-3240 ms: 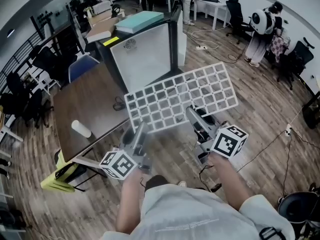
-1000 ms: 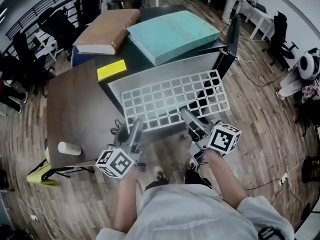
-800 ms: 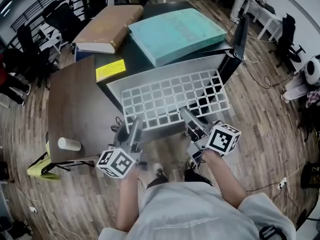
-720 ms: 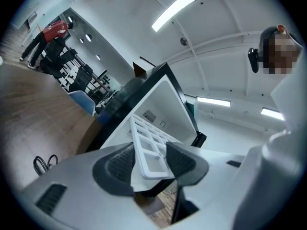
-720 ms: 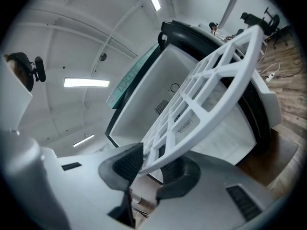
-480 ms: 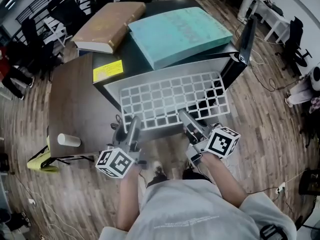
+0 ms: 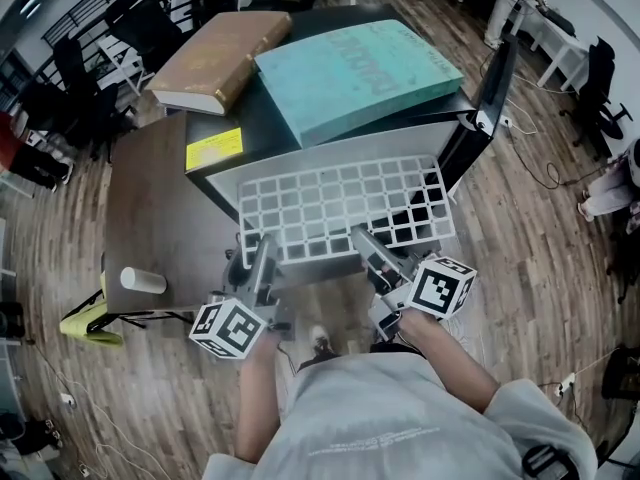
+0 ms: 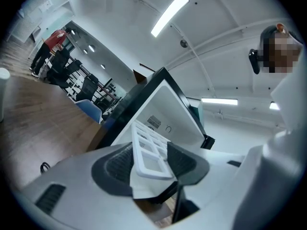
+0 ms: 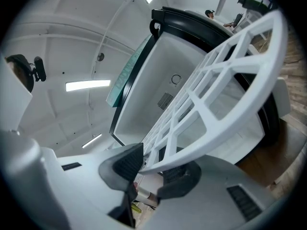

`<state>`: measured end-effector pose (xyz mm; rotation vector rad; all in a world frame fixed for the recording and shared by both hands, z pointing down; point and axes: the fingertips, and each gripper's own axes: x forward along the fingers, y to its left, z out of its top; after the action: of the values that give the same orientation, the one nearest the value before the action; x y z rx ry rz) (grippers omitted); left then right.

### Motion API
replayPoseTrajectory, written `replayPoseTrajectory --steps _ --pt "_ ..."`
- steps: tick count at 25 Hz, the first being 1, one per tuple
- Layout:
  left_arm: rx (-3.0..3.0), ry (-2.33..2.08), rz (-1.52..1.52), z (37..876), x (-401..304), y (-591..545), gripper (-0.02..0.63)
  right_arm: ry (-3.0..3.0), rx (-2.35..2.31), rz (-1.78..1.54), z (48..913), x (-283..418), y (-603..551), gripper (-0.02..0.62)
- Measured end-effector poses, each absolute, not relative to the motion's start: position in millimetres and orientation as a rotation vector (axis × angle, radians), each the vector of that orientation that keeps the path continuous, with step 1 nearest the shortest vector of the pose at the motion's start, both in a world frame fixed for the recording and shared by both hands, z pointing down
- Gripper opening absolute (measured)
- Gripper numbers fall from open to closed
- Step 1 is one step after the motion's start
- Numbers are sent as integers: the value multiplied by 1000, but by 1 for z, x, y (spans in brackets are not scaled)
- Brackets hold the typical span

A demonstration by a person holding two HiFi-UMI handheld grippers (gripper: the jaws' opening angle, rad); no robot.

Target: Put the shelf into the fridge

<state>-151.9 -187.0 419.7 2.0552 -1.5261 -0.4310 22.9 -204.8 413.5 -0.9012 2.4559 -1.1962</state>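
Standing on a wood-plank floor (image 7: pixel 520 228), a small black fridge (image 7: pixel 250 133) with a white inside is seen with its black door (image 7: pixel 490 93) swung open at the right. A flat teal box (image 7: pixel 355 73) and a brown box (image 7: pixel 215 58) are laid on its top near a yellow label (image 7: pixel 214 150), and a dark wooden table (image 7: pixel 160 208) bearing a white cylinder (image 7: pixel 142 280) is set just beside it. A white plastic grid shelf (image 7: pixel 345 208) is held across the opening. Both grippers are pointed level at the fridge. The right gripper (image 7: pixel 362 240) is clamped on the shelf's near rim. The jaws of the left gripper (image 7: pixel 262 258) have just been opening and are spread, with the shelf's corner loose between them. How deep the shelf reaches cannot be told.
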Motion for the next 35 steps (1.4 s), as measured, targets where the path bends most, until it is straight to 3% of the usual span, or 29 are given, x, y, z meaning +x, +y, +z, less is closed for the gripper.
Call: replayPoseTrajectory --steps 35 --pt "2058 -1519 -451 412 -152 -188 199 2434 -822 -1284 409 11 -210 101"
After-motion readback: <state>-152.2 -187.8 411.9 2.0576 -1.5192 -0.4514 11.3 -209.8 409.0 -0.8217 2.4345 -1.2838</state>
